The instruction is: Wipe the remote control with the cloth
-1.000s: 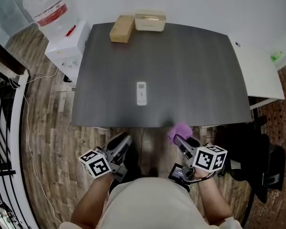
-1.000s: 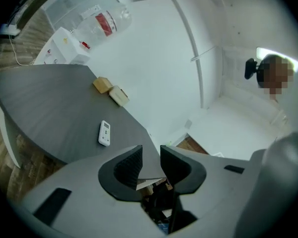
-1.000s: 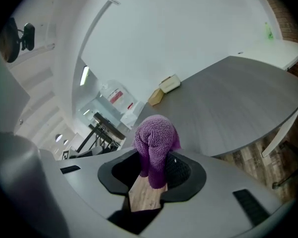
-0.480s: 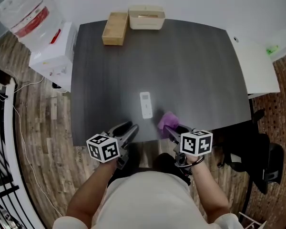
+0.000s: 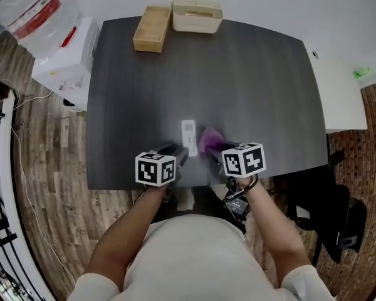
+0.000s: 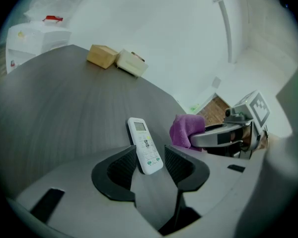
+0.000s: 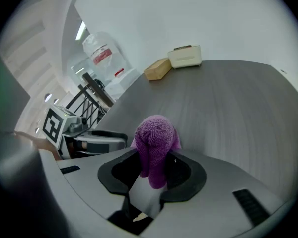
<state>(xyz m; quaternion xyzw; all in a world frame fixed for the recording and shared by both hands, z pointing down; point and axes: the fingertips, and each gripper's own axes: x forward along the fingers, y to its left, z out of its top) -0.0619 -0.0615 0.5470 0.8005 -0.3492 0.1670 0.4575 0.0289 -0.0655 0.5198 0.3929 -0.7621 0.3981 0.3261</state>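
Note:
A white remote control lies flat on the dark grey table, a little in from the near edge. My left gripper has come up to its near end. In the left gripper view the remote has that end between the jaws, and the left gripper is open; its jaws have just been opening. My right gripper is shut on a purple cloth, which hangs just right of the remote. In the right gripper view the cloth bulges up out of the right gripper.
A wooden box and a cream box stand at the table's far edge. A water dispenser stands off the far left corner and a white side surface on the right. The person's arms reach over the near edge.
Both grippers have moved forward from in front of the table's near edge to over the table. The left now straddles the remote's near end with wider jaws; the cloth is beside the remote.

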